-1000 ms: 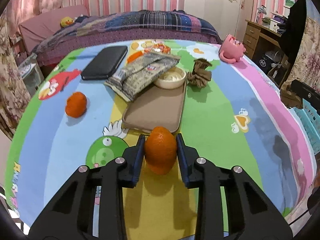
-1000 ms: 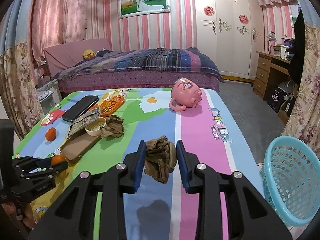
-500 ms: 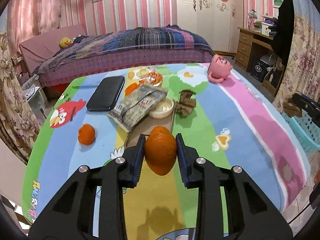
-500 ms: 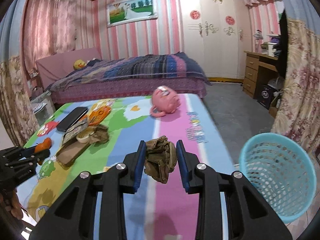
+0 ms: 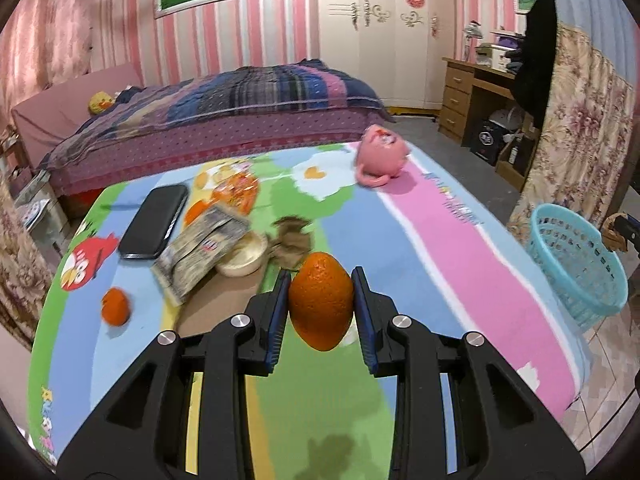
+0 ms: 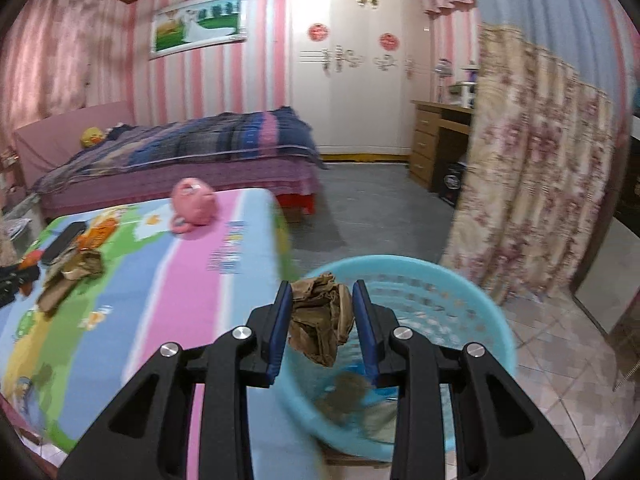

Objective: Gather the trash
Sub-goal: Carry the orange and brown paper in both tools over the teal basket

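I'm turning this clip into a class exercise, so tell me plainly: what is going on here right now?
A person is clearing trash off a cartoon-print table with a handheld gripper in each hand. The right gripper has its jaws shut on a crumpled brown paper wad and holds it in front of the blue basket on the floor beside the table. The left gripper grips an orange above the table. Another orange, a second paper wad and wrappers remain on the table.

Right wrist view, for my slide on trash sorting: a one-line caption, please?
Right tool grips a crumpled brown paper wad over the blue basket beside the table.
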Demonstrator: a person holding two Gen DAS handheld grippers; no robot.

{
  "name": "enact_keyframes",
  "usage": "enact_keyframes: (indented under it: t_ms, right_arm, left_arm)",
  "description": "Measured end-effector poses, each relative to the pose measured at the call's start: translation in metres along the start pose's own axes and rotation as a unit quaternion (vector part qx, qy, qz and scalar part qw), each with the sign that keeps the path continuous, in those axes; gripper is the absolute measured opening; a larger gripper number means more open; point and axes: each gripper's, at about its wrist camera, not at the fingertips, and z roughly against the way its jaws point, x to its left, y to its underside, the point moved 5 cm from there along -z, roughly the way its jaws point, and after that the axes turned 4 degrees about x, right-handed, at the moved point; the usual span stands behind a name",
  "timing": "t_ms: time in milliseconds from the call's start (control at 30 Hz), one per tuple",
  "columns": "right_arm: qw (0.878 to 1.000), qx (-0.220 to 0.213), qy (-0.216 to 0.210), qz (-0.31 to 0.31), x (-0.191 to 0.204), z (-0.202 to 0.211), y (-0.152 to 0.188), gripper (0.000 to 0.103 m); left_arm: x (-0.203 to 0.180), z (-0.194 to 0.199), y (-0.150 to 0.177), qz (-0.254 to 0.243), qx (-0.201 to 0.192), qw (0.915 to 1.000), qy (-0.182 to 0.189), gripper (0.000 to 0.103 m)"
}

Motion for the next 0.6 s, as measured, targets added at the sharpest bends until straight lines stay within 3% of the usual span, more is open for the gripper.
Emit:
enact_keyframes:
  t_ms: [200,600]
  right_arm:
    - [0.999,-0.002,0.029,-0.017,-0.047,-0.001,-0.002,0.032]
    - [0.999,0.003,0.039,-0.008,-0.063,-0.013,0.002,0.032]
  left_arm:
    - [-0.033,-0.003,-0.011,-0.016,-0.008,0.9997,0.018,0.030]
    - [-0.077,-0.015,-0.025,-0.041,-0.008,0.9982,0.044,0.030]
